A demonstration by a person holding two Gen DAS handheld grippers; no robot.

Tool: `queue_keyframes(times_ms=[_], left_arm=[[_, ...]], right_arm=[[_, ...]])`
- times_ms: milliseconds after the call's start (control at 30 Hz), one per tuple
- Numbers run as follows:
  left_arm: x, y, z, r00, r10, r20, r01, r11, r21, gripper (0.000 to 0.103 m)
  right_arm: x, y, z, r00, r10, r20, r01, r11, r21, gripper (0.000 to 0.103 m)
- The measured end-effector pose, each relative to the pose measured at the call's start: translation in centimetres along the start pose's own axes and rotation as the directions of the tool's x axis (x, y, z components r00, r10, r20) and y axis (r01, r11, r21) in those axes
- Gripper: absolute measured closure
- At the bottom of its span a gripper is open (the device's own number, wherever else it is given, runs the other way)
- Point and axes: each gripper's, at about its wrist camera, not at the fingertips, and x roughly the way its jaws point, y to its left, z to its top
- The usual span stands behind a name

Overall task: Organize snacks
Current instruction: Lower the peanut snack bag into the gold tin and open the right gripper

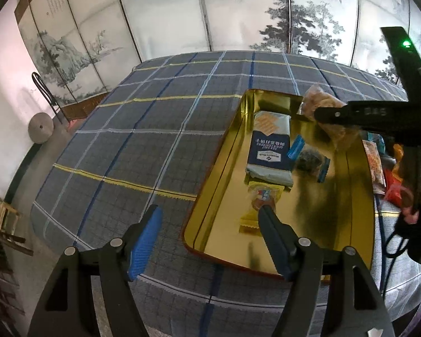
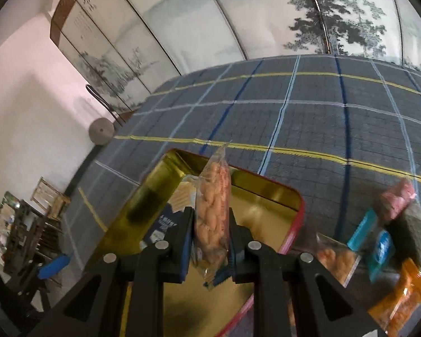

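A gold tin tray point(image 1: 224, 151) with a red rim point(image 2: 296, 224) lies on the checked tablecloth. In it lie a dark blue cracker pack point(image 1: 269, 148), a small blue-ended snack point(image 1: 308, 158) and a yellow-wrapped snack point(image 1: 262, 196). My left gripper point(image 1: 210, 219) is open and empty over the tray's near left corner. My right gripper point(image 2: 210, 219) is shut on a clear bag of orange-pink snacks point(image 2: 213, 207) and holds it upright above the tray. The bag also shows in the left wrist view point(image 1: 320, 101), over the tray's far right.
Loose snacks lie on the cloth right of the tray: a pink pack point(image 2: 395, 199), blue packs point(image 2: 379, 250), an orange pack point(image 2: 401, 300) and a clear bag point(image 2: 336, 255). A folding screen point(image 1: 182, 14) stands behind the table. A chair point(image 1: 46, 92) stands at far left.
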Motion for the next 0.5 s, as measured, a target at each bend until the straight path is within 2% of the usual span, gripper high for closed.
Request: queue_keyframes(times_ms=[100, 167, 267, 333, 367, 433, 500], left_arm=[[0.4, 0.1, 0.0, 1.0, -0.004, -0.011, 0.004, 1.0, -0.006, 0.035], [0.5, 0.2, 0.0, 1.0, -0.006, -0.016, 0.006, 1.0, -0.009, 0.035], [0.4, 0.2, 0.2, 1.0, -0.011, -0.018, 0.011, 1.0, -0.01, 0.035], [0.0, 0.1, 0.3, 1.0, -0.013, -0.001, 0.013, 1.0, -0.009, 0.035], [-0.3, 0.2, 0.3, 1.0, -0.013, 0.008, 0.013, 1.0, -0.007, 0.035], [-0.8, 0.0, 0.4, 1.0, -0.016, 0.023, 0.016, 1.0, -0.004, 0.034], [-1.0, -0.4, 0.5, 0.999, -0.028, 0.029, 0.028, 1.0, -0.002, 0.034]], right_arm=[[1.3, 0.6, 0.1, 0.999, -0.038, -0.014, 0.037, 0.999, -0.039, 0.08], [0.9, 0.7, 0.0, 1.0, -0.019, 0.0, 0.019, 0.999, -0.039, 0.08], [-1.2, -0.3, 0.1, 0.999, 0.005, 0.038, -0.005, 1.0, 0.013, 0.074], [-3.6, -1.5, -0.5, 0.997, 0.03, 0.077, -0.034, 0.998, 0.045, 0.074], [-5.9, -2.5, -1.6, 0.994, 0.003, 0.106, -0.009, 0.998, 0.057, 0.073], [-9.3, -4.4, -3.6, 0.988, -0.07, 0.139, 0.059, 0.995, 0.082, 0.065], [-12.5, -7.2, -6.0, 0.977, -0.164, 0.132, 0.144, 0.978, 0.151, 0.046]])
